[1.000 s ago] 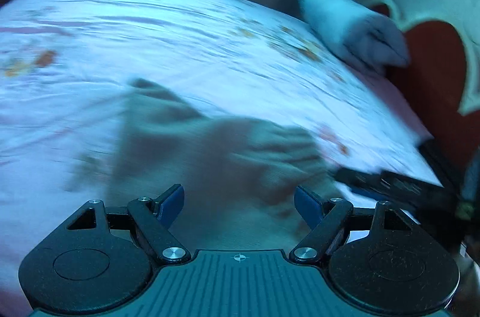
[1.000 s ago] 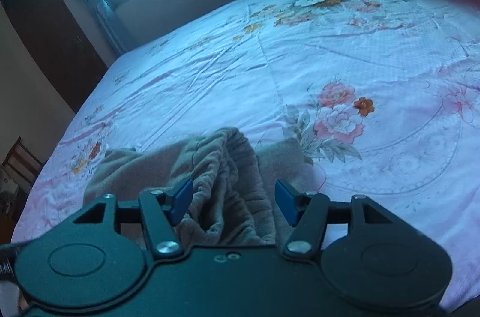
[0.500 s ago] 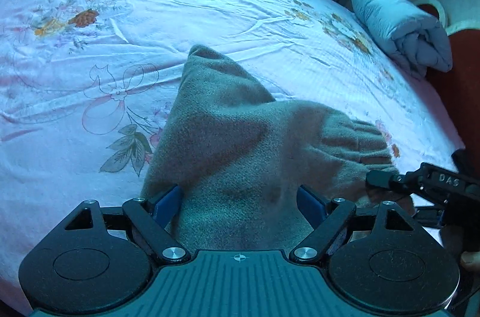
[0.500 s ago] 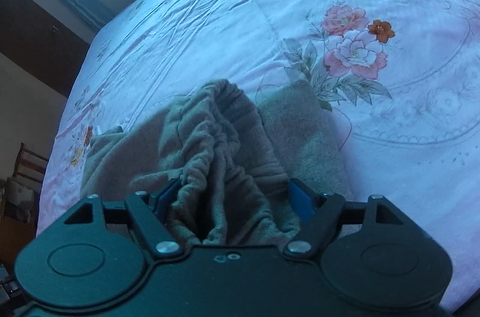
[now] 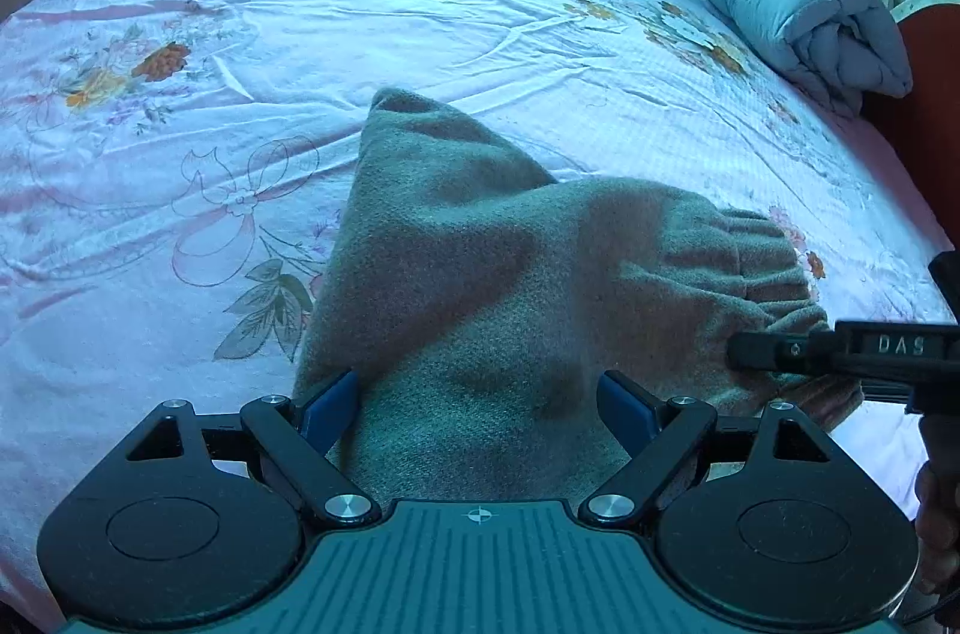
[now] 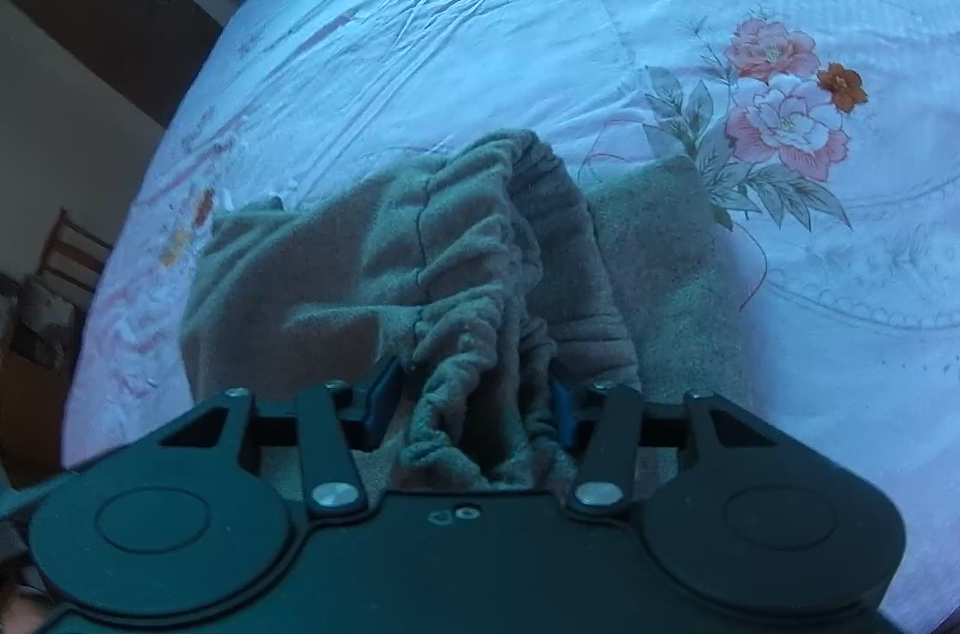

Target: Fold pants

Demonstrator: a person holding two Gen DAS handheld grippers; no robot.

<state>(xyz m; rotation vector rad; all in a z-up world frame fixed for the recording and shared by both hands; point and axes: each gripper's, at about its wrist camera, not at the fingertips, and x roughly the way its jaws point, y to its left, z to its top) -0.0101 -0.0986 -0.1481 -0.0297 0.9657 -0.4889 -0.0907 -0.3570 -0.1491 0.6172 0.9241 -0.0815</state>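
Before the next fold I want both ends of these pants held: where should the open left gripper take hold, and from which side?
The pants have their gathered waistband between the right gripper's jaws, which have just been closing. The left gripper is open over flat cloth. Best, probably: the thin left edge lying on the bedsheet, approached from the sheet side with one finger slid under.

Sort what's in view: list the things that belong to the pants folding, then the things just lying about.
For the job:
- pants
- left gripper, open over the fabric
- right gripper, jaws just closing on the gathered waistband

Lying about:
- rolled duvet
- floral bedsheet
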